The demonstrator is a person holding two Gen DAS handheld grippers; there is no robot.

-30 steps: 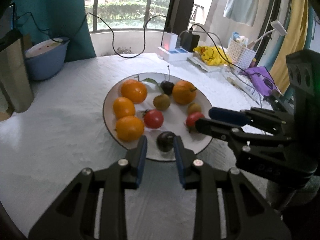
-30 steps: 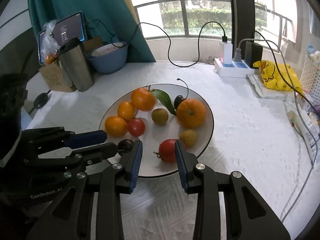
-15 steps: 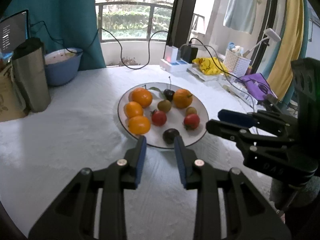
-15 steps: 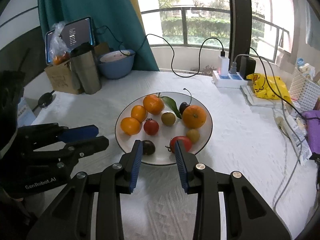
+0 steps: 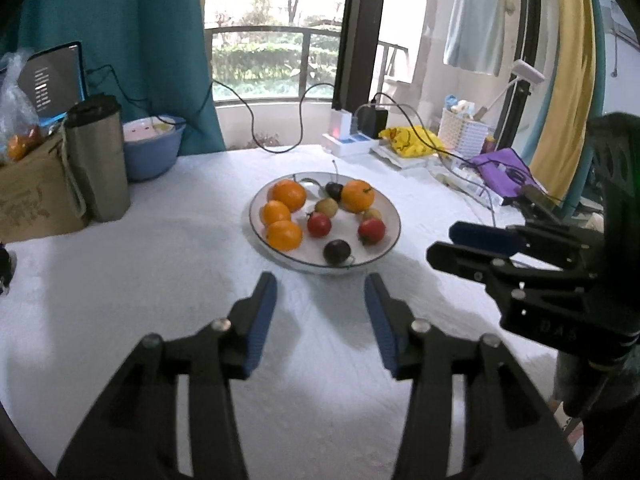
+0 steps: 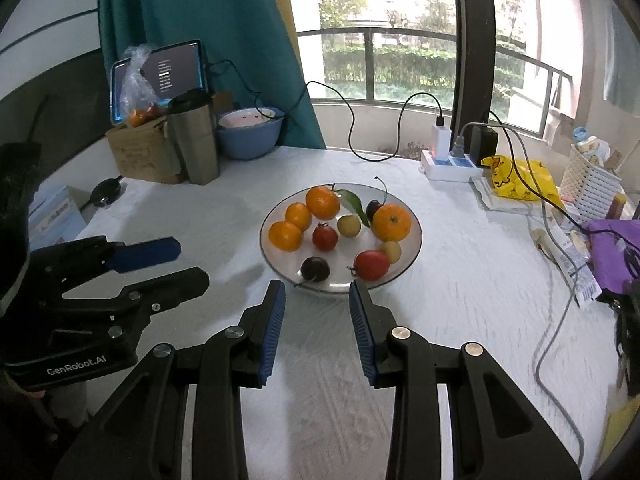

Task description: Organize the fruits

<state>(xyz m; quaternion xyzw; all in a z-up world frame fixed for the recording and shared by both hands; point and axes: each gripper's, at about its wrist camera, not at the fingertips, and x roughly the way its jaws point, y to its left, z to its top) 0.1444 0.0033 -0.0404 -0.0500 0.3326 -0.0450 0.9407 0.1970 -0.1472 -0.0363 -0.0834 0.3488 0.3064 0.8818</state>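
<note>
A white plate (image 5: 390, 236) (image 6: 414, 248) on the white tablecloth holds several oranges (image 5: 283, 235) (image 6: 392, 222), two red tomatoes (image 5: 371, 231) (image 6: 371, 265), a dark plum (image 5: 337, 251) (image 6: 315, 269), a dark cherry with stem, and small yellow-brown fruits. My left gripper (image 5: 320, 286) is open and empty, a little short of the plate's near rim. My right gripper (image 6: 317, 292) is open and empty, its tips just short of the near rim. Each gripper shows in the other's view: the right one (image 5: 472, 244), the left one (image 6: 168, 264).
At the back left stand a steel tumbler (image 6: 194, 140), a blue bowl (image 6: 248, 136), a cardboard box (image 6: 140, 152) with a bag of fruit, and a tablet. A power strip (image 6: 448, 164) with cables, a yellow bag (image 6: 516, 180), a white basket (image 6: 588, 180) and a purple pouch (image 6: 612, 252) lie at the right.
Both grippers have pulled back from the plate and risen, so the plate looks smaller and farther. The left gripper's jaws have opened wider. The fruits have not moved.
</note>
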